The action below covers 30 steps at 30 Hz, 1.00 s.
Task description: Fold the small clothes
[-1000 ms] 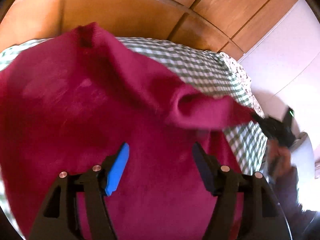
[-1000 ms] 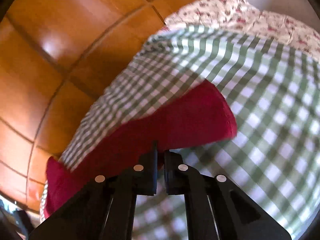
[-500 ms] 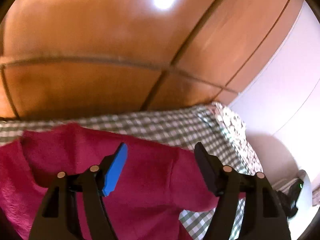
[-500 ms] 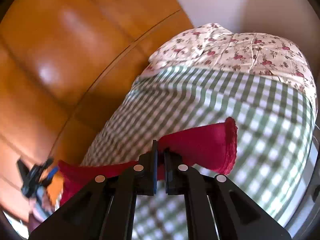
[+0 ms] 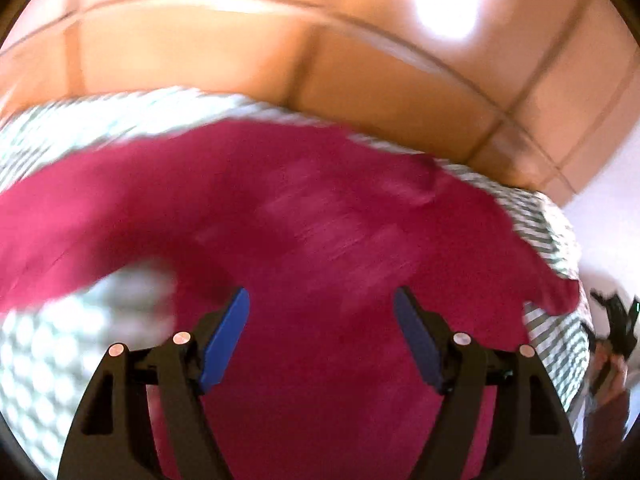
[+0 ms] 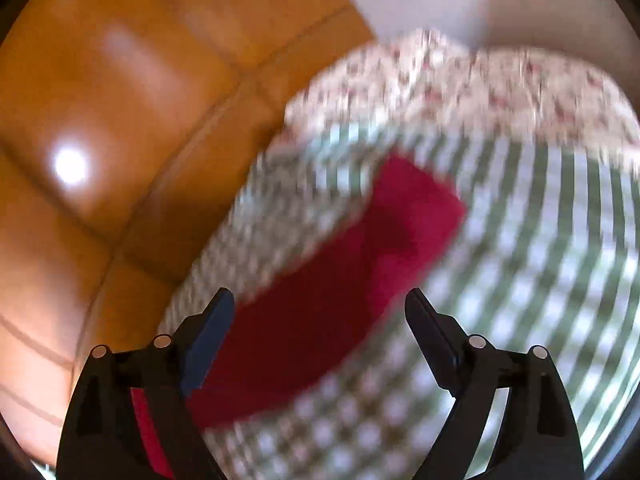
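Just beyond my left gripper (image 5: 322, 338), whose 2 fingers stand well apart and press on nothing, I see the crimson garment (image 5: 320, 220) spread flat over the green-checked bedspread (image 5: 60, 344). Its cloth fills the gap between the blue pads (image 5: 226, 340) and runs on ahead of them. Its long axis lies crosswise to this gripper, 1 arm of cloth reaching far to the gripper's left and a narrower end pointing to its right, where it stops short of my right gripper (image 5: 618, 320), small and dark at the frame's edge.

From the right wrist, the right gripper (image 6: 320, 340) has its jaws opening, and I see the garment (image 6: 320, 320) under and ahead of the gap with neither pad pressing on it. Here the cloth runs as 1 long band from beside the gripper's left finger away to the upper right, ending in a squared edge. Motion blur softens everything. Farther off lies a floral pillow (image 6: 480, 88), then tiled floor (image 6: 100, 100).
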Tool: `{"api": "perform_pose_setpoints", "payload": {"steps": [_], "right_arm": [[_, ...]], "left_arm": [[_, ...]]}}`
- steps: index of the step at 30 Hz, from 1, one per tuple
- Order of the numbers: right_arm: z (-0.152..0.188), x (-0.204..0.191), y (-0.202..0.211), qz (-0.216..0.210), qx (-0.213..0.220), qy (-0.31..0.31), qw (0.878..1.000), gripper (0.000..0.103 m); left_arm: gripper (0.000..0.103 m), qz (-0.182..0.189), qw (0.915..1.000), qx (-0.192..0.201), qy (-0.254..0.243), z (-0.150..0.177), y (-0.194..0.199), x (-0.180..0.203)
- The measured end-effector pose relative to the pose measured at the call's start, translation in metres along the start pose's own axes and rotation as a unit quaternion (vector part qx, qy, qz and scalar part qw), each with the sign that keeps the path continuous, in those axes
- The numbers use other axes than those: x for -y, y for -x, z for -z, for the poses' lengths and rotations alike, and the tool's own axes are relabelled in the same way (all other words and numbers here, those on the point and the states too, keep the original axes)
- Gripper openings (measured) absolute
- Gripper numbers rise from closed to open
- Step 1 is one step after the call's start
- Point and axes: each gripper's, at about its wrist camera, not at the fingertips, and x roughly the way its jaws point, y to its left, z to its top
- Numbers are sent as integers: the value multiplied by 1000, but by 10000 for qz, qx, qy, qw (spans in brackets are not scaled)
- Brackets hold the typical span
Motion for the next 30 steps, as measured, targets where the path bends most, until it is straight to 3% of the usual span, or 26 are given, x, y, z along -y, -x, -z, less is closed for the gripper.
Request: {"api": "perform_pose_setpoints", "payload": {"steps": [3,6,8,12,15,16,18,20,21,24,27,29,30], "right_arm": [[59,-18,-4,-298,-799,586,9946,83],[126,-50,5,-605,-1427,1497,9765,81],[152,-64,13,-671,-1613,1889,9663,80],[192,-84,27,-784,-2034,2448,9448,63],[219,-93,37,-489,-2233,3073,9238,46],[224,-90,39,-423,-2248,3190,9198,43],[233,-89,47,-325,-2283,3366,9130,24],[234,-87,51,-247,-2264,3428,9114,8],[234,-85,55,-244,-2212,3427,9127,7],[234,-82,75,-386,-2128,3493,9117,7],[239,-67,73,-239,-2335,3602,9029,7],[240,-66,69,-275,-2413,3514,9042,7],[234,-63,68,-383,-2455,3310,9103,8]], "left_arm": [[74,-277,9989,27,383,29,30,-49],[73,-273,9972,-5,702,57,57,-85],[72,-129,9972,-89,727,77,73,-101],[55,334,9967,-386,624,115,82,-104],[51,689,9951,-589,407,135,78,-89],[51,781,9945,-625,307,142,77,-82],[46,770,9949,-632,152,149,73,-74],[20,708,9954,-638,52,151,71,-72],[11,753,9950,-656,7,151,71,-71],[9,653,9959,-601,-166,154,77,-67],[10,689,9950,-718,-93,160,77,-69],[15,649,9952,-723,-145,157,78,-66],[21,616,9955,-698,-166,154,78,-64]]}}
